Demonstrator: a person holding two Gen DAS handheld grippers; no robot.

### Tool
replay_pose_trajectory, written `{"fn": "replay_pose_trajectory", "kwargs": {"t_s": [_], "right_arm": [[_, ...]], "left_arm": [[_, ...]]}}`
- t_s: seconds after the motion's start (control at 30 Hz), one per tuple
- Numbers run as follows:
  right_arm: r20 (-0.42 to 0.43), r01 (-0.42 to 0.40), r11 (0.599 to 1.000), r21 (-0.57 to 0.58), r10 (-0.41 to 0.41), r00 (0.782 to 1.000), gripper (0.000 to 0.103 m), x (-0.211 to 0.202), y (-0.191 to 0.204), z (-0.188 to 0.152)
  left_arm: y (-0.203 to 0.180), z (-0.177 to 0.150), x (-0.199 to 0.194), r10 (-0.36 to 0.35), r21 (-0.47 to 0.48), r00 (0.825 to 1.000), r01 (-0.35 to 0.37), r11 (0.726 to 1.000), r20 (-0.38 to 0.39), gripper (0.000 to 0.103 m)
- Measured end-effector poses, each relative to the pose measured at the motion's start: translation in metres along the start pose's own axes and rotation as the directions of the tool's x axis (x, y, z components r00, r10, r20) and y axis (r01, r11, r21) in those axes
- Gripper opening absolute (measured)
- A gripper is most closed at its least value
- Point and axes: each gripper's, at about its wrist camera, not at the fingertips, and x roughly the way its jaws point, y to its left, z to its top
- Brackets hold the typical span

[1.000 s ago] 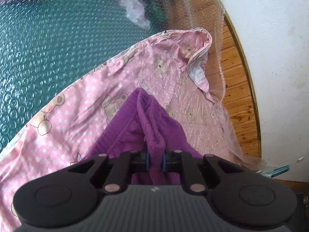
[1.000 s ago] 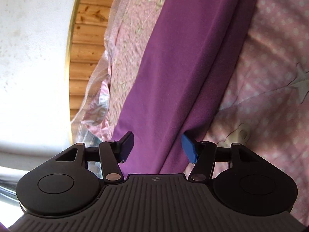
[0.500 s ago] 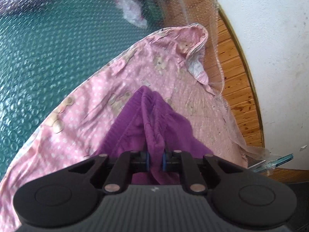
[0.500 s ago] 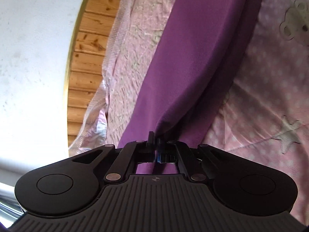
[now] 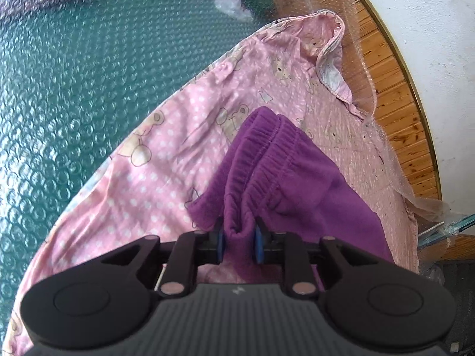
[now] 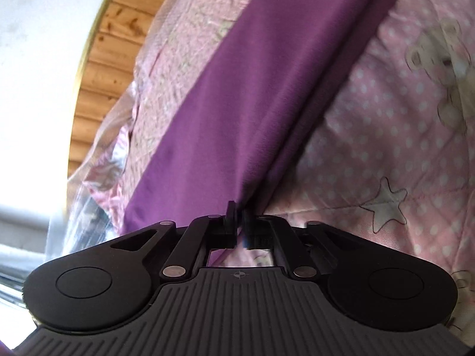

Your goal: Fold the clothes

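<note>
Purple trousers [image 5: 285,172] lie on a pink bear-print quilt [image 5: 166,136]. My left gripper [image 5: 239,237] is shut on the bunched elastic waistband, which rises between its blue pads. In the right wrist view the trouser leg [image 6: 237,95] stretches away as a long purple band over the quilt [image 6: 386,148]. My right gripper [image 6: 239,222] is shut on the leg's near end, and the cloth pulls into a ridge from its jaws.
Green bubble wrap [image 5: 74,74] covers the surface left of the quilt. A wooden floor [image 5: 394,89] and a white wall [image 5: 430,29] lie to the right; they also show at the left of the right wrist view [image 6: 112,59]. Clear plastic film [image 6: 98,154] hangs off the quilt's edge.
My right gripper went from open around the trouser leg to shut on it and now pulls it taut. My left gripper kept its hold and drew back, so more waistband shows.
</note>
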Motion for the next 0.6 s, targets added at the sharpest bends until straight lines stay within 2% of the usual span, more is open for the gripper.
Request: {"fn": "replay_pose_trajectory", "kwargs": {"t_s": [0.03, 0.07, 0.17, 0.23, 0.27, 0.3, 0.37, 0.47, 0.53, 0.57, 0.6], "right_arm": [[-0.011, 0.005, 0.999, -0.039, -0.005, 1.000, 0.011, -0.006, 0.007, 0.003], [-0.023, 0.010, 0.996, -0.088, -0.012, 1.000, 0.012, -0.012, 0.015, 0.007], [-0.051, 0.023, 0.962, -0.273, -0.039, 0.998, 0.016, -0.024, 0.049, 0.017], [-0.067, 0.016, 0.918, -0.397, -0.046, 0.997, 0.026, -0.021, 0.079, 0.023], [-0.079, 0.003, 0.892, -0.452, -0.043, 0.996, 0.036, -0.012, 0.097, 0.026], [-0.098, -0.019, 0.864, -0.503, -0.036, 0.995, 0.044, 0.001, 0.116, 0.029], [-0.135, -0.060, 0.795, -0.603, -0.027, 0.990, 0.049, 0.034, 0.157, 0.031], [-0.209, -0.121, 0.671, -0.731, -0.051, 0.977, 0.058, 0.099, 0.210, 0.026], [-0.242, -0.147, 0.575, -0.805, -0.092, 0.966, 0.059, 0.145, 0.241, 0.020], [-0.259, -0.158, 0.540, -0.827, -0.116, 0.959, 0.059, 0.163, 0.250, 0.017], [-0.290, -0.178, 0.526, -0.832, -0.138, 0.947, 0.059, 0.177, 0.253, 0.015]], "left_arm": [[0.000, 0.001, -0.007, 0.003, 0.003, 1.000, -0.003, 1.000, 0.013, 0.037], [0.002, 0.002, -0.014, 0.006, 0.004, 1.000, -0.006, 1.000, 0.027, 0.041], [0.004, 0.016, -0.035, 0.023, 0.018, 0.998, -0.024, 1.000, 0.062, 0.045], [-0.003, 0.029, -0.037, 0.023, 0.041, 0.996, -0.027, 0.999, 0.091, 0.056], [-0.010, 0.038, -0.029, 0.025, 0.059, 0.995, -0.030, 0.998, 0.092, 0.058], [-0.017, 0.047, -0.022, 0.026, 0.077, 0.995, -0.033, 0.996, 0.092, 0.058], [-0.033, 0.063, 0.005, 0.026, 0.128, 0.998, -0.033, 0.991, 0.057, 0.059], [-0.051, 0.078, 0.050, 0.070, 0.191, 0.998, -0.067, 0.979, -0.006, 0.061], [-0.061, 0.083, 0.071, 0.110, 0.241, 0.993, -0.098, 0.966, -0.034, 0.061], [-0.064, 0.083, 0.080, 0.120, 0.257, 0.992, -0.104, 0.961, -0.046, 0.061], [-0.065, 0.083, 0.083, 0.126, 0.271, 0.991, -0.109, 0.956, -0.047, 0.061]]}}
